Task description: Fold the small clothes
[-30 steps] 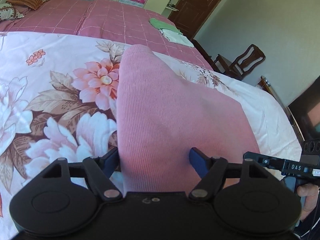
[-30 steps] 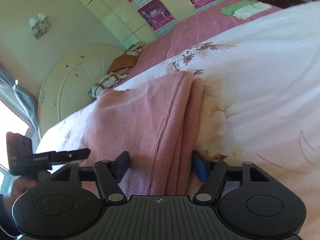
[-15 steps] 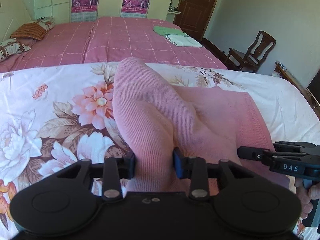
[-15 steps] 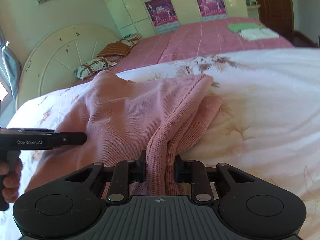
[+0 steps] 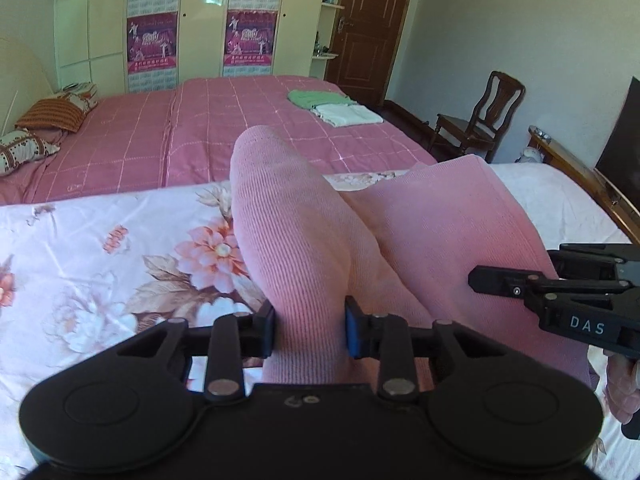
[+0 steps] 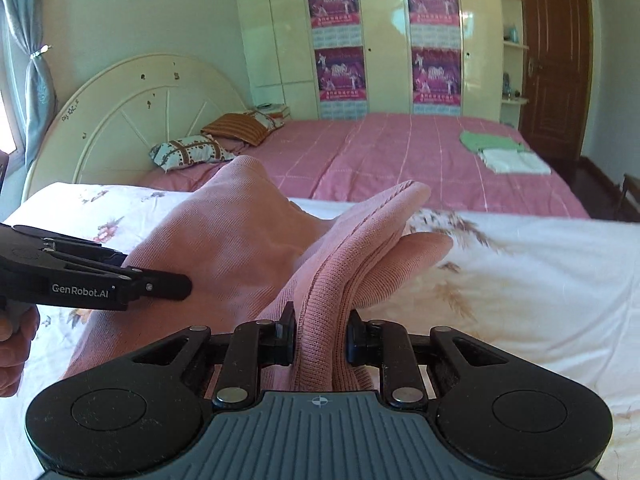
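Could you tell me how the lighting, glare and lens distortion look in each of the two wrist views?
Left wrist view: even daylight, black corner vignette, wardrobe bowed by the fisheye, pink garment sharp. Right wrist view: glare on the glossy wardrobe doors, bright window edge blown out, feather print beside the garment slightly blurred.

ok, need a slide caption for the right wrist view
Right hand-held gripper pinches a bunched edge of the pink knit garment above the floral bedspread; left hand-held gripper alongside.

This was a home bedroom: a bed (image 6: 400,152) with a pink checked cover and a rounded cream headboard (image 6: 132,108) carried pillows (image 6: 192,150). Behind stood cream wardrobes (image 6: 384,40) bearing posters, a brown door (image 5: 368,28) and a wooden chair (image 5: 480,120)
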